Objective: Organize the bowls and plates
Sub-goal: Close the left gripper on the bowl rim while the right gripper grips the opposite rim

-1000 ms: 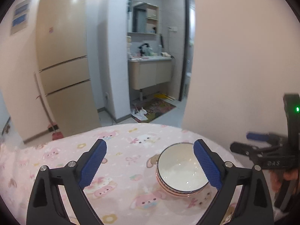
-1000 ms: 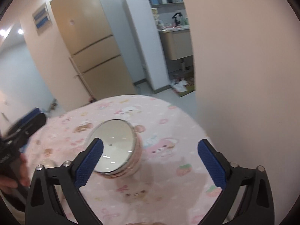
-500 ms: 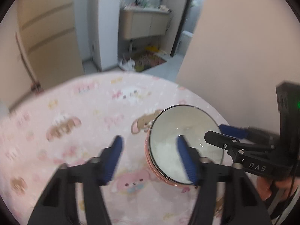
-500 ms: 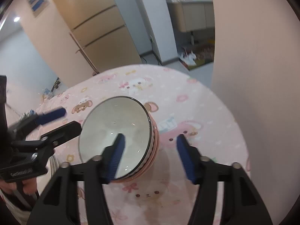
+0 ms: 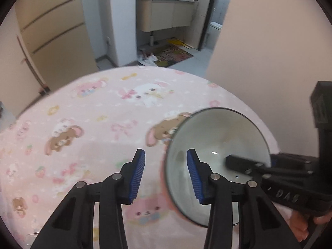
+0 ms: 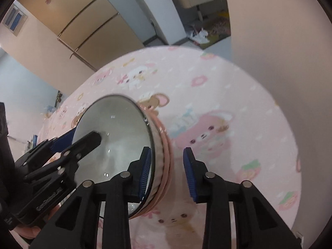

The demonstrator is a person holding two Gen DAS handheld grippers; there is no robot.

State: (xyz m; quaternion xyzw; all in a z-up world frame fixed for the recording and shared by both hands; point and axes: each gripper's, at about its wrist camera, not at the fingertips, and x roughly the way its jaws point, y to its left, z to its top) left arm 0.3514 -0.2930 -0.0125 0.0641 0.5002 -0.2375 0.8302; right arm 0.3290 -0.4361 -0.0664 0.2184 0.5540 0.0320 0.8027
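Observation:
A stack of white bowls with pink outsides (image 5: 217,143) (image 6: 116,128) sits on the pink cartoon tablecloth (image 5: 93,124) (image 6: 217,108). My left gripper (image 5: 165,175) straddles the stack's left rim, one finger inside the top bowl and one outside, jaws partly closed with a gap. My right gripper (image 6: 167,173) straddles the stack's right rim the same way, partly closed. Each gripper shows in the other's view, the right (image 5: 269,170) and the left (image 6: 68,143), with a finger inside the bowl. I cannot tell whether the pads touch the rim.
The round table's far edge (image 5: 145,68) drops to the floor. A beige wall (image 5: 269,51) stands close on the right. A fridge (image 5: 47,31) and a bathroom vanity (image 5: 166,12) stand beyond.
Both grippers dropped toward the bowl stack and narrowed from wide open. Each now has one finger inside the top bowl and one outside the rim.

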